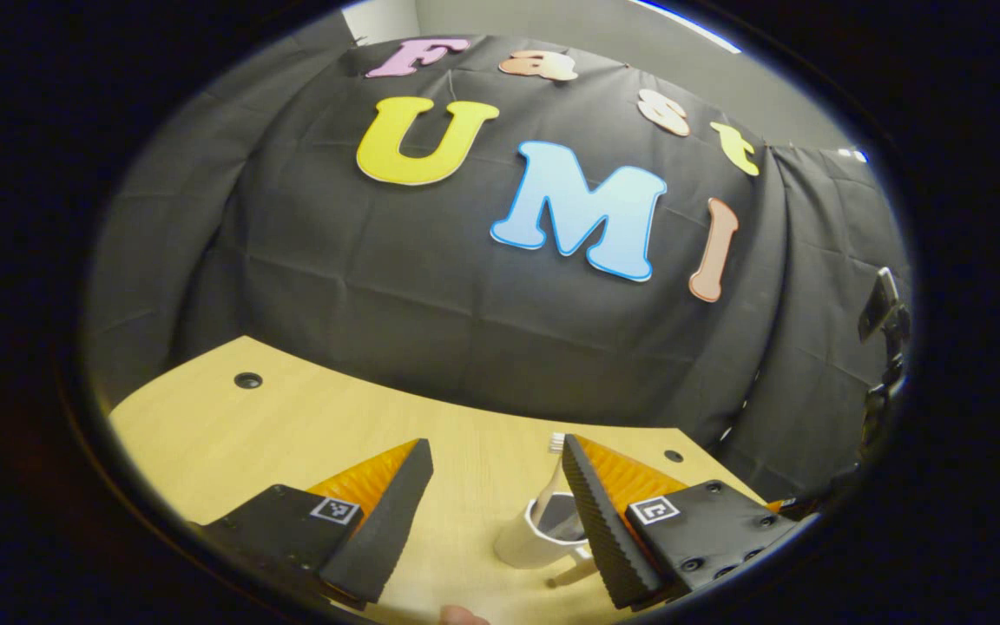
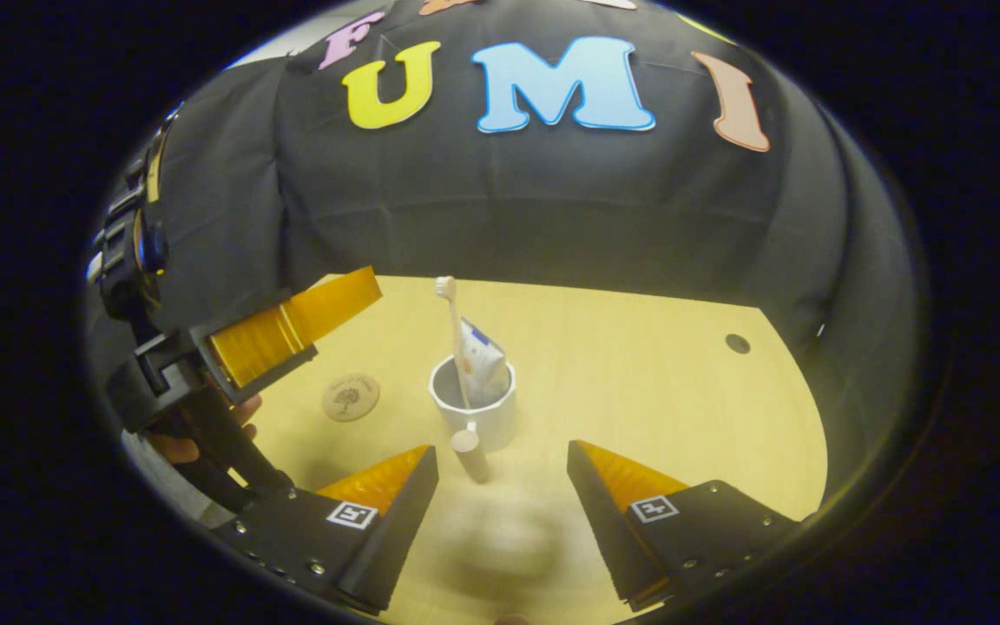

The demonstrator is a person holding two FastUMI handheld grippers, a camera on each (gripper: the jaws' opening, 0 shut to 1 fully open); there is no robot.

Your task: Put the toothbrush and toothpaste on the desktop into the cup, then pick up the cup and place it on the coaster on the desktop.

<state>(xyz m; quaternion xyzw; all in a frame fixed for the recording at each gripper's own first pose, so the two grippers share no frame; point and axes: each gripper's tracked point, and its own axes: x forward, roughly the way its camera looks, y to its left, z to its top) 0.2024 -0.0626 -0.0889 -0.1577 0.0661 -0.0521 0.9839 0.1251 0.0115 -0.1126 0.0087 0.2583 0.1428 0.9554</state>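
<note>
Pale wood desktop [image 2: 639, 382], with small dark round holes near its far edge.

White cup [image 2: 474, 408]: upright near the middle of the desktop in the right gripper view. It holds the toothbrush [image 2: 452, 334], bristle head up and leaning a little left, and the toothpaste [image 2: 483, 360], a white tube standing against the cup's far wall. In the left gripper view the cup [image 1: 535, 538] sits low in frame, partly behind that gripper's right-hand finger, with the toothbrush head [image 1: 556, 443] just above the fingertip.

Handle of the cup: a wooden peg pointing toward the right gripper's camera.

Coaster [image 2: 351, 397]: round, wood-toned, with a dark tree-like mark, flat on the desktop to the left of the cup and apart from it.

Left gripper [image 1: 496, 469]: jaws wide apart, holding nothing; the cup lies near its right-hand finger. Seen from the side in the right gripper view, raised above the desktop left of the coaster, with a hand [image 2: 183, 443] on its grip.

Right gripper [image 2: 503, 464]: jaws spread, empty, with the cup ahead of the gap.
</note>
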